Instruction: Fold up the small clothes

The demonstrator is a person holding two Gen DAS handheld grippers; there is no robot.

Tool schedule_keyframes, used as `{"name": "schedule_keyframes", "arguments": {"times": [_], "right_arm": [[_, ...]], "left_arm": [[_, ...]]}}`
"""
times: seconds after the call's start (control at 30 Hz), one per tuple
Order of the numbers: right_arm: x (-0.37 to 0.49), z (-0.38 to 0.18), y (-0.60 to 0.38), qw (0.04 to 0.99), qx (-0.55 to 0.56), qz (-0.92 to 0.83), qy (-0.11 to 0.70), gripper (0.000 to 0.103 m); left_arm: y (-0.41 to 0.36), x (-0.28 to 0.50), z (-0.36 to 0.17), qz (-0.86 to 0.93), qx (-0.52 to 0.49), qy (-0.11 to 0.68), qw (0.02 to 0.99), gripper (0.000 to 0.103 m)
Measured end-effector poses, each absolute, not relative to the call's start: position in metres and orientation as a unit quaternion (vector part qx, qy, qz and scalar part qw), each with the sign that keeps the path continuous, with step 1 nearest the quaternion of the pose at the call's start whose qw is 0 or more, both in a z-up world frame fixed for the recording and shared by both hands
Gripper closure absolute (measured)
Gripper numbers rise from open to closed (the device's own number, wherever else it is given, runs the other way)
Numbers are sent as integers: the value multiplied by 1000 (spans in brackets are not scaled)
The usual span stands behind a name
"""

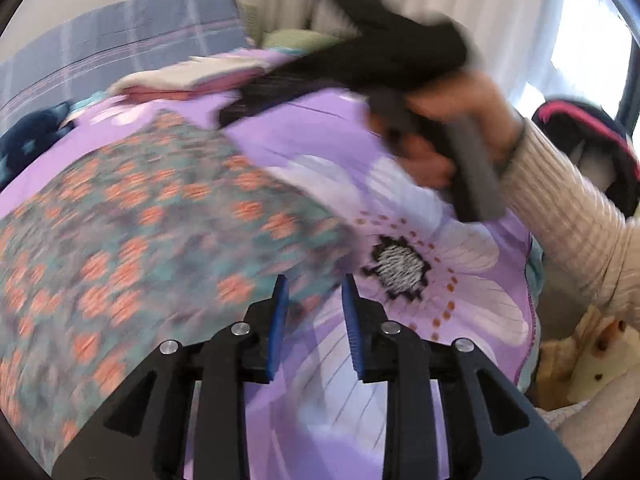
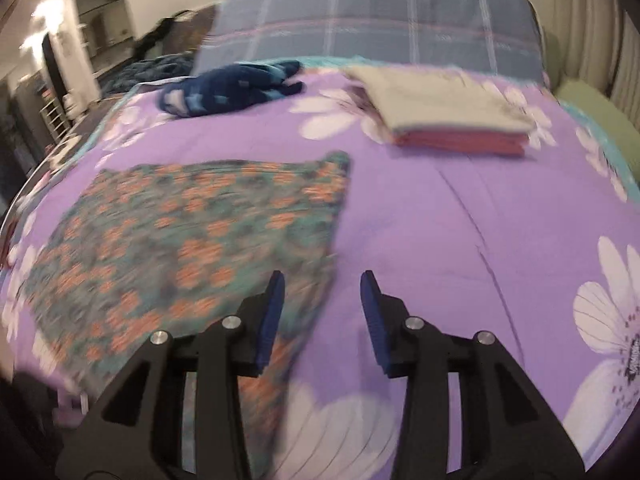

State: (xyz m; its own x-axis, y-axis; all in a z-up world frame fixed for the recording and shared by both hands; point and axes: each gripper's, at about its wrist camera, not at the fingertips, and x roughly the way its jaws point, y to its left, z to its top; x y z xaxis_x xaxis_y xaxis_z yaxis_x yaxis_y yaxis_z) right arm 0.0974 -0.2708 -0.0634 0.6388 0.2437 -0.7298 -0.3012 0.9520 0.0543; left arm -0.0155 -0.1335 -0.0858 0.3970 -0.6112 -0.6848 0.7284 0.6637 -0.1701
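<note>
Lying flat on the purple flowered bedspread [image 2: 440,208], the green-and-orange patterned cloth [image 2: 192,240] is spread out. Both the left gripper [image 1: 315,304] and the right gripper [image 2: 322,300] hover at its near edge, jaws apart, holding nothing. Folded clothes [image 2: 444,112] sit farther back.

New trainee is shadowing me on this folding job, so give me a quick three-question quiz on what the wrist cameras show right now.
1. True or false: the left gripper is shut on cloth.
2. What lies flat by the right gripper: A) teal garment with orange flowers B) a striped towel?
3. What colour is the top item of the folded stack on the purple floral bedspread?

Key: 1 false, open; 2 A; 3 beige.
</note>
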Motion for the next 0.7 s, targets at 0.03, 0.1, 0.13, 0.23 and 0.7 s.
{"name": "schedule_keyframes", "arguments": {"times": [0.03,0.1,0.13,0.23,0.7], "right_arm": [[90,-61,-267,905,-44,156,393,62],[73,-60,-255,905,-55,175,385,62],[65,-61,-246,904,-55,185,382,61],[49,-68,-234,907,-46,178,379,61],[-2,-55,-68,881,-124,311,334,54]], "left_arm": [[-116,-16,-83,-388,62,371,842,75],[-86,-15,-78,-356,39,364,860,74],[-69,-14,-75,-336,29,360,870,74],[-9,-18,-67,-260,-1,347,901,74],[187,-55,-81,-79,-126,338,929,73]]}}
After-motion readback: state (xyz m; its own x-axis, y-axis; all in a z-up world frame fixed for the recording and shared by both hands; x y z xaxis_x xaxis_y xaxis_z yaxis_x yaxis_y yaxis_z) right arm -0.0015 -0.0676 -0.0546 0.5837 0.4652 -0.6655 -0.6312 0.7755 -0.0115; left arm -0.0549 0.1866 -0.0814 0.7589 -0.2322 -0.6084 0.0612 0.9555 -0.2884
